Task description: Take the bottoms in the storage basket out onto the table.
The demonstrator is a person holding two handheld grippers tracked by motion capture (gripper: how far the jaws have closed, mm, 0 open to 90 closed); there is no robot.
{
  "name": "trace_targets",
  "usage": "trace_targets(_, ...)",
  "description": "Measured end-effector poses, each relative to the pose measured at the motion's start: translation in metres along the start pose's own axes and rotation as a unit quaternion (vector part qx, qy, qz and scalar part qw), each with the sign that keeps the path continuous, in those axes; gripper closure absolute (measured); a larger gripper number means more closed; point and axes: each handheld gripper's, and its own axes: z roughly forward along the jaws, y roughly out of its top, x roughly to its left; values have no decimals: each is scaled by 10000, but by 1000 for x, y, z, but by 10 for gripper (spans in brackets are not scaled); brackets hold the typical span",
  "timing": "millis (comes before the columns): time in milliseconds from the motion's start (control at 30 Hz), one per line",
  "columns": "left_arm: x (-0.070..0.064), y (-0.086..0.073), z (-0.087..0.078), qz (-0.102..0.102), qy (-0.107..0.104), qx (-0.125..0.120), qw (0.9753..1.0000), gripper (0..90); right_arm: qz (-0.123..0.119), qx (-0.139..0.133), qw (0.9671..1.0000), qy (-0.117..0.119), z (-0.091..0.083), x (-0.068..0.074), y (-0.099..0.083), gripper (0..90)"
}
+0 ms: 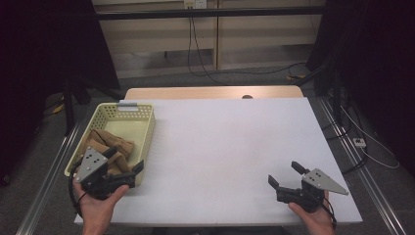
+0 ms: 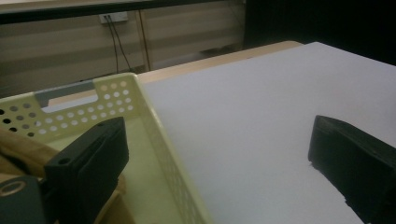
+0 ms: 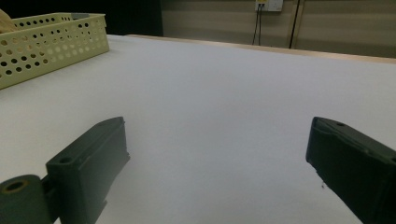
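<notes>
Left tongs [image 1: 128,164] are sitting at about 8 o'clock on the table [image 1: 220,142], wide open and gripping nothing. They straddle the near right wall of the yellow basket [image 1: 147,128]: one jaw is over the inside, the other out over the white tabletop. In the left gripper view you can see that wall [image 2: 163,149] running right up between the jaws.

Inside the basket there's a bundle of tan cloth [image 1: 113,144], bunched toward the near end, just beside the left tongs; can't tell if the jaw touches it.

Right tongs [image 1: 285,174] are down at 4 o'clock, also spread wide and empty, low over bare table, well apart from the basket.
</notes>
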Motion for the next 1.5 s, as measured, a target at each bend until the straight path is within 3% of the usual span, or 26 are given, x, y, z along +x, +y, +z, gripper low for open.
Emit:
trace_targets(367,20,7,-18,105,350,32,9993,59,4,14,10000,21,1,1,0,51)
trace_targets(533,24,9,-21,31,457,52,9989,63,0,-7,10000,18,0,0,0,52)
trace_targets(700,30,12,-26,202,665,164,9974,64,-36,16,10000,48,2,1,0,51)
trace_targets(833,37,12,-30,92,711,183,9973,63,-36,34,10000,45,2,1,-1,51)
trace_targets(1067,48,14,-38,78,844,178,9962,63,-39,32,10000,41,2,2,-1,51)
trace_targets(1267,66,11,-39,-83,991,237,9948,62,-18,48,10000,29,2,2,-1,51)
trace_targets(1400,80,12,-37,-365,1033,307,9935,48,-26,50,10000,36,2,1,-1,51)
trace_targets(1500,87,19,-35,-373,1098,269,9929,51,-23,34,10000,39,2,2,0,51)
